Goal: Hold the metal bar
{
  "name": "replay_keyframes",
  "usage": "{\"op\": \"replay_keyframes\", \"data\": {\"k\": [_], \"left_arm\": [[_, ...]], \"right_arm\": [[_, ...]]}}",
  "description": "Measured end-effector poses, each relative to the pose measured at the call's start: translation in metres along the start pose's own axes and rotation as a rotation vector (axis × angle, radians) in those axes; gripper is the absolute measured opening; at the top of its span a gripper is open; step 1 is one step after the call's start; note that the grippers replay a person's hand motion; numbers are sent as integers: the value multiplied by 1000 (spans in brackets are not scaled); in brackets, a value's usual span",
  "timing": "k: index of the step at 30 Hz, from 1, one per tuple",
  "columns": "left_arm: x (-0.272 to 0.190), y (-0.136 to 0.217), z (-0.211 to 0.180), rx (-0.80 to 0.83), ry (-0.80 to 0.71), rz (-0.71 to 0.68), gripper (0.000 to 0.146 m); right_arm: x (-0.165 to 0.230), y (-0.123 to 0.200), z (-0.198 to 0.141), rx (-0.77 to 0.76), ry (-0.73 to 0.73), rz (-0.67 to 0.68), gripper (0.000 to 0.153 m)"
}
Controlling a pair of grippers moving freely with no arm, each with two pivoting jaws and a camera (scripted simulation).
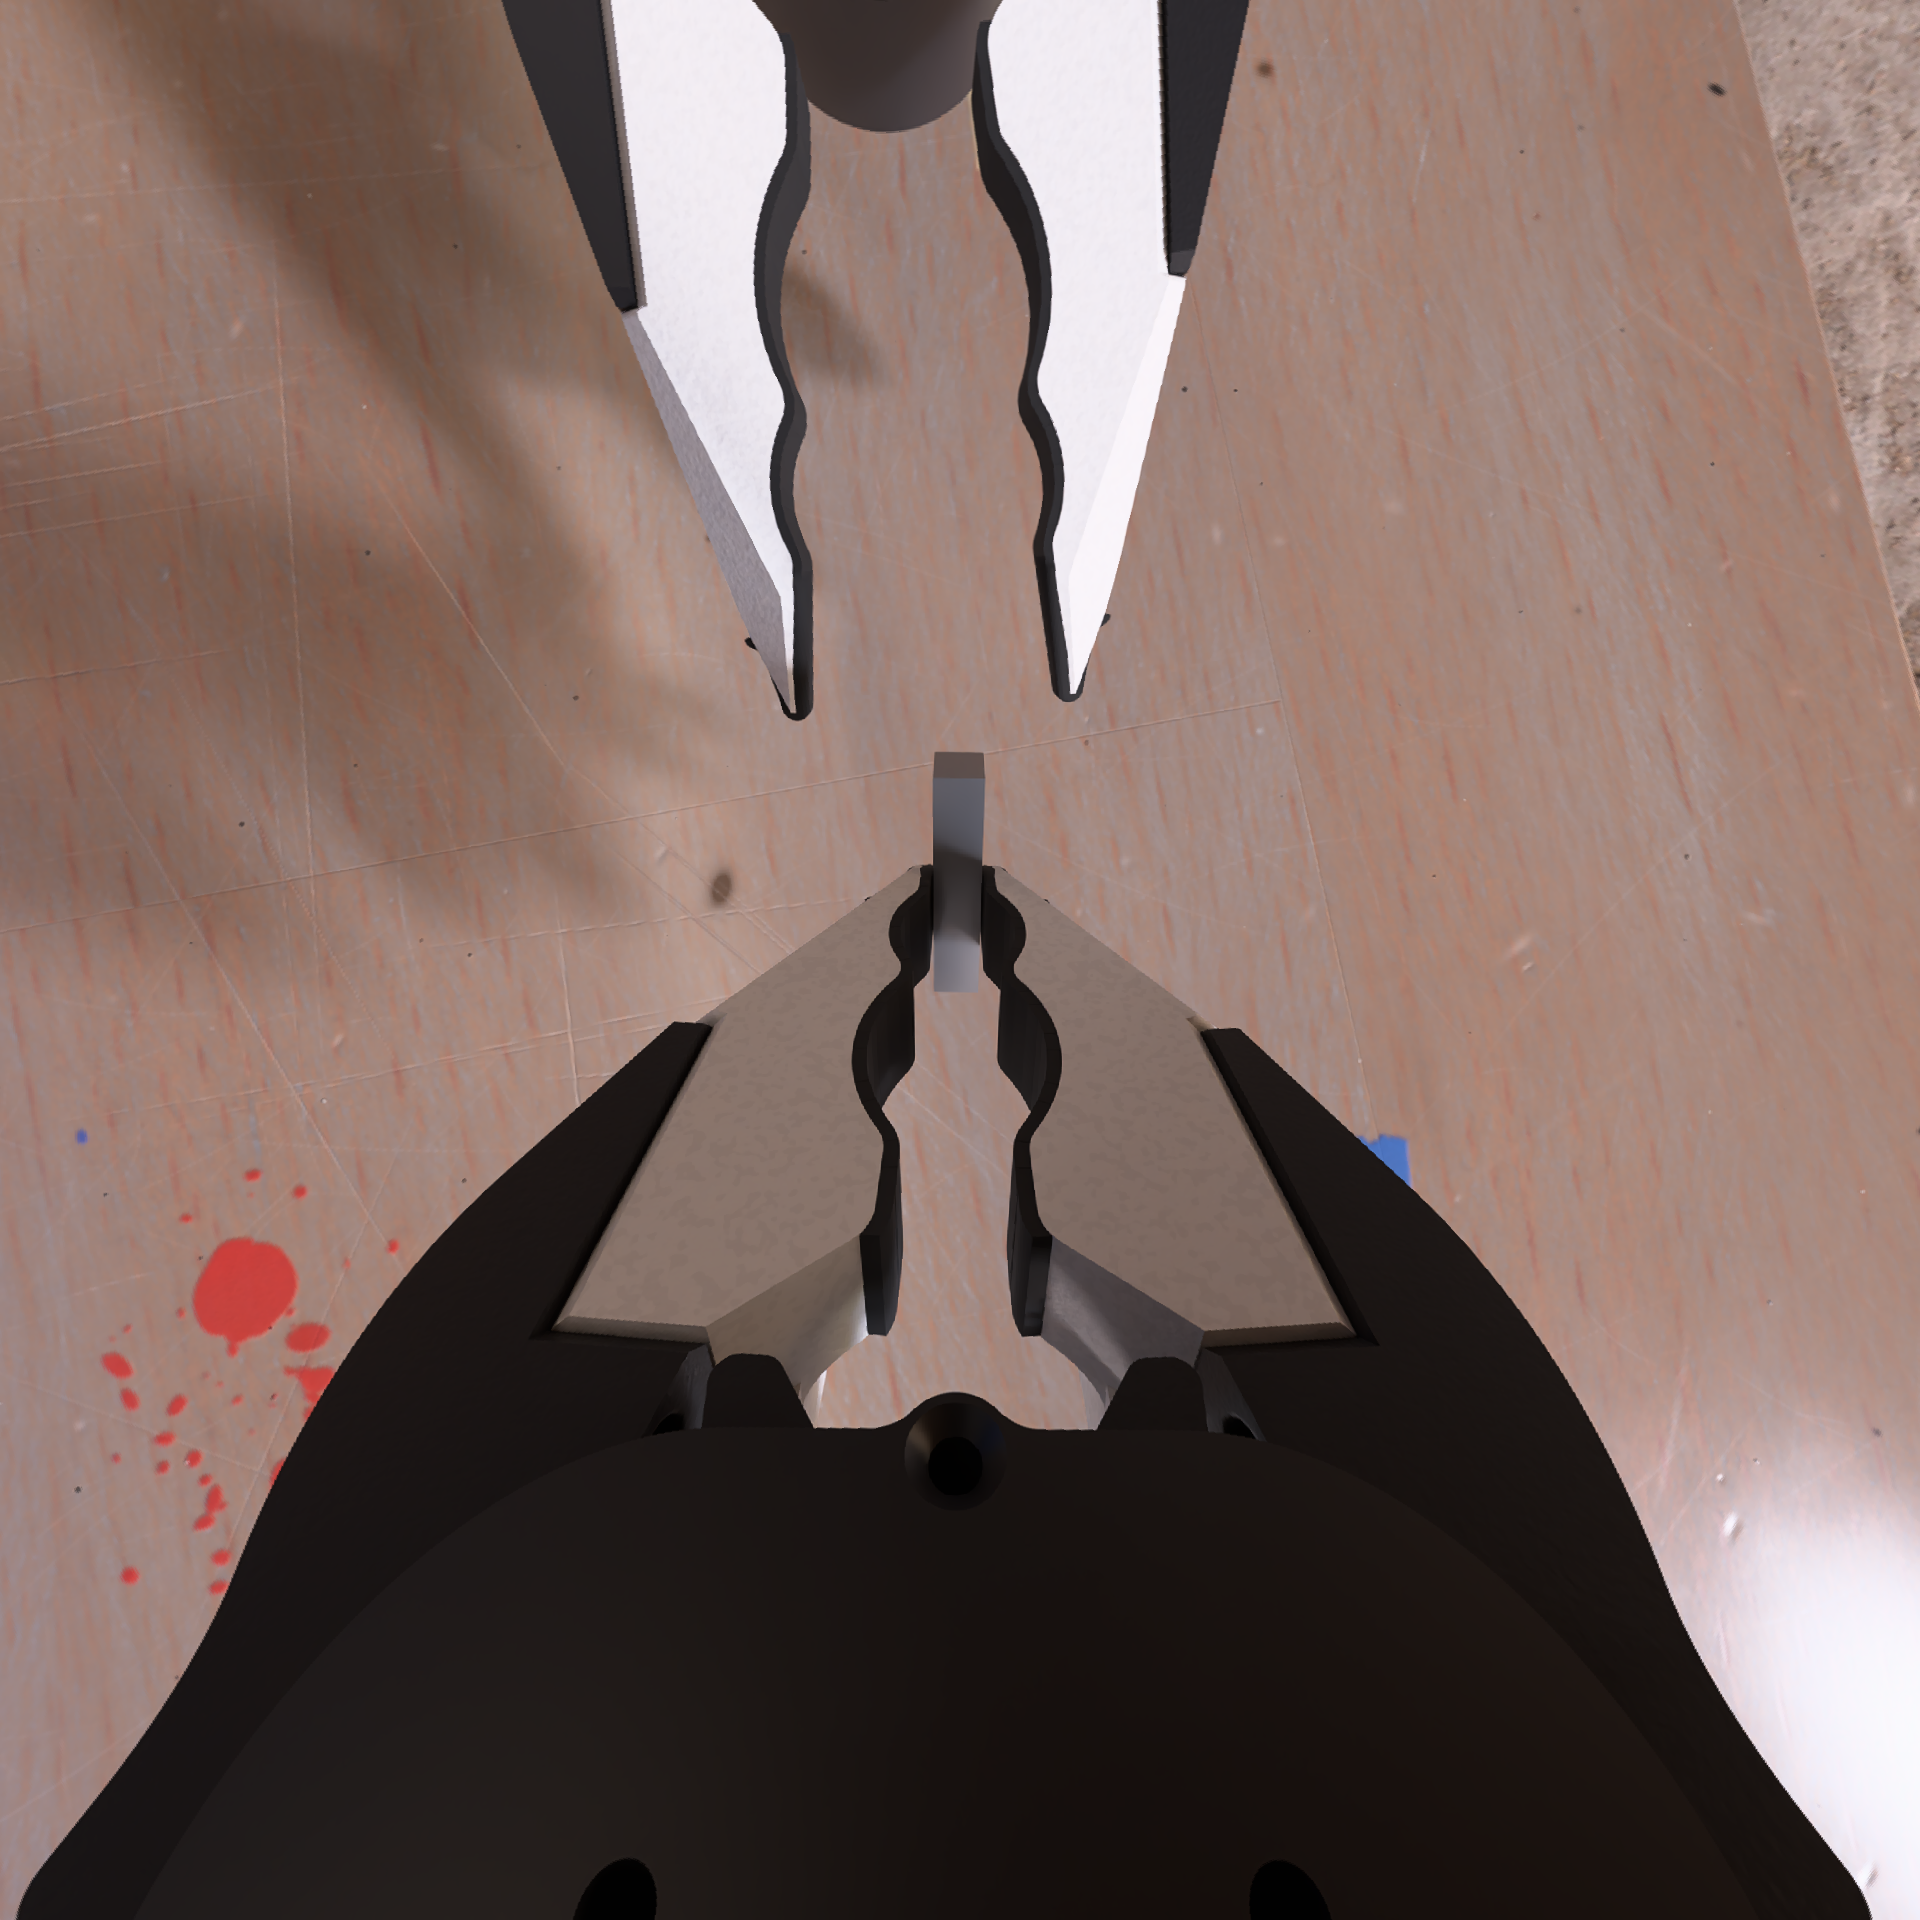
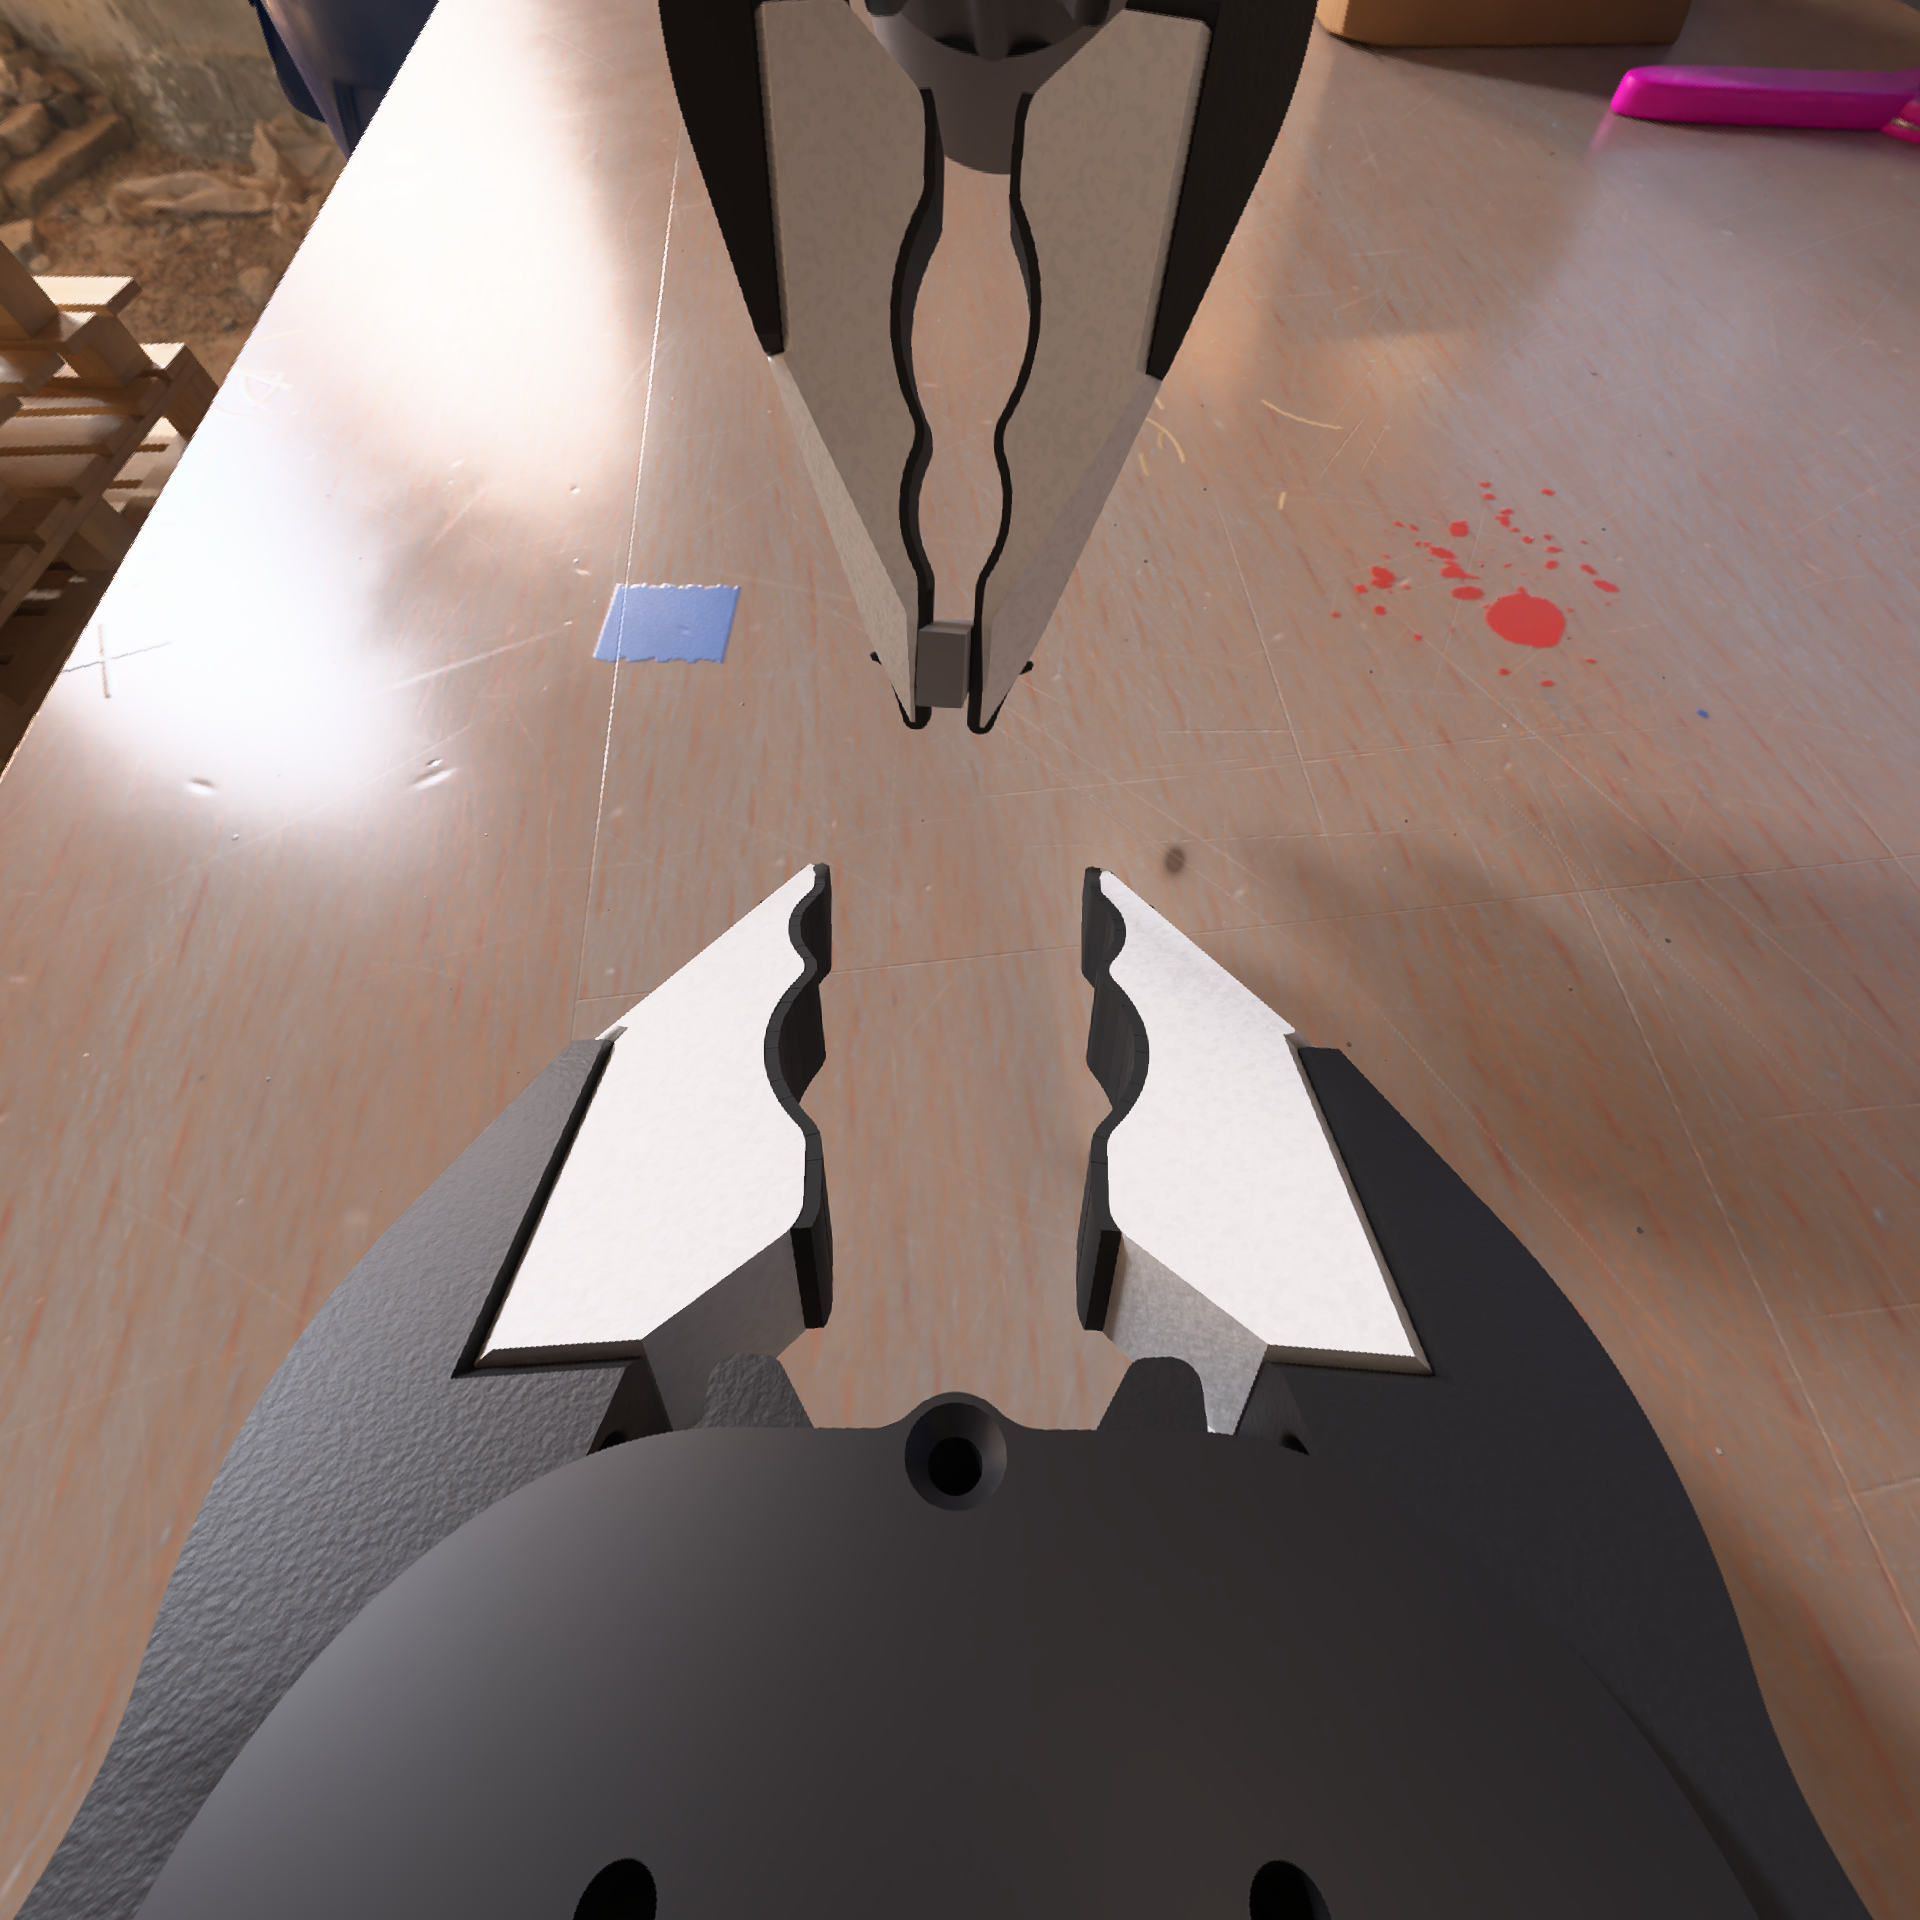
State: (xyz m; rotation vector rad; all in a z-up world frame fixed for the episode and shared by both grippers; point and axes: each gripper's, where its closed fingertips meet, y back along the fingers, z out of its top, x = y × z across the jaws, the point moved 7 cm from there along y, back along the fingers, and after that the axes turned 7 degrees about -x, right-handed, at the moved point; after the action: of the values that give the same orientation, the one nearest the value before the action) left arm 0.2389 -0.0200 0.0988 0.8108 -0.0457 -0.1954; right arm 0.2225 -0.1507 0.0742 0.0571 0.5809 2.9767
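A short grey metal bar [image 1: 957, 831] is clamped between the tips of my left gripper [image 1: 954, 878] and sticks out forward past them, above the wooden table. The right wrist view shows the same bar [image 2: 943, 663] end-on between the left gripper's fingers [image 2: 943, 717]. My right gripper [image 2: 956, 873] is open and empty, pointing straight at the left one with a gap of bare table between them. In the left wrist view the right gripper [image 1: 930, 707] shows at the top, its tips spread wide just beyond the bar's free end.
The wooden table [image 2: 312, 1039] has a red paint splatter [image 2: 1522, 620], a blue tape patch [image 2: 670, 621] and a pink tool [image 2: 1766, 99] at the far right. The table's left edge [image 2: 187, 436] drops off to wooden slats and rubble.
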Motion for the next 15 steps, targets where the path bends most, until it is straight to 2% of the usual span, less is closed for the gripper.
{"op": "replay_keyframes", "data": {"k": [15], "left_arm": [[-2, 5, -3, -2, 2, -10, 8]], "right_arm": [[0, 0, 0, 2, -5, 3, 48]]}}
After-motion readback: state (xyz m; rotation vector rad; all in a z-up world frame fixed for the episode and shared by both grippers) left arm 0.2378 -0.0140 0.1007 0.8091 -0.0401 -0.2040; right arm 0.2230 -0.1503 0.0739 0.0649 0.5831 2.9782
